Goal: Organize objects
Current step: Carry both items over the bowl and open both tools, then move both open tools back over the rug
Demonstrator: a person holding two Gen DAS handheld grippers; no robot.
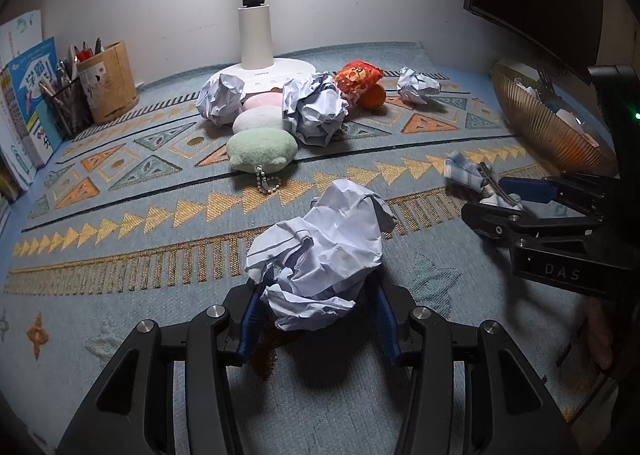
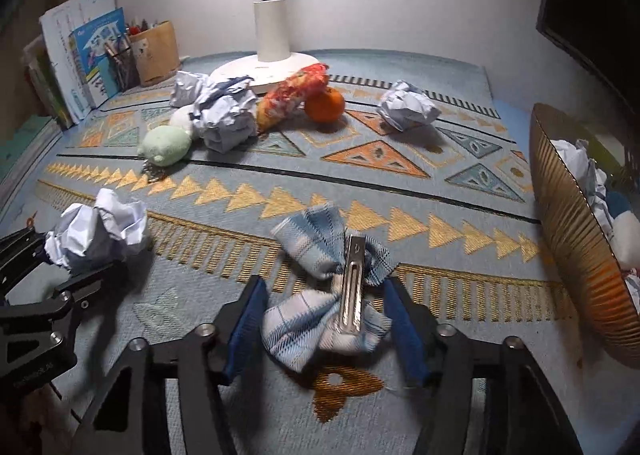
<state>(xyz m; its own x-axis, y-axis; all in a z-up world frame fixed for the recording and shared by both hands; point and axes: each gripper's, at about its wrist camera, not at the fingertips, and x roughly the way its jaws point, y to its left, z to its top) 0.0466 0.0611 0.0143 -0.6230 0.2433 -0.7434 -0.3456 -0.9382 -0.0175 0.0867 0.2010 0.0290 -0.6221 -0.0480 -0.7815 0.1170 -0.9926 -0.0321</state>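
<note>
My left gripper [image 1: 320,297] is shut on a crumpled white paper ball [image 1: 320,247], its blue pads pressed into the ball's lower sides, low over the patterned mat. The right wrist view shows that ball [image 2: 96,231] and the left gripper [image 2: 60,261] at the left edge. My right gripper [image 2: 326,331] is shut on a blue plaid bow hair clip [image 2: 316,319], whose metal clasp [image 2: 352,287] faces up on the mat. From the left wrist, the right gripper [image 1: 498,199] and the bow [image 1: 466,175] show at the right.
Further back lie more paper balls [image 1: 316,111] [image 2: 406,105], a three-ball plush keychain [image 1: 262,145], a snack packet [image 1: 358,79], an orange [image 2: 326,105] and a lamp base [image 1: 280,73]. A gold ribbed basket [image 2: 580,263] with papers stands right; pen holders [image 1: 108,81] and books left.
</note>
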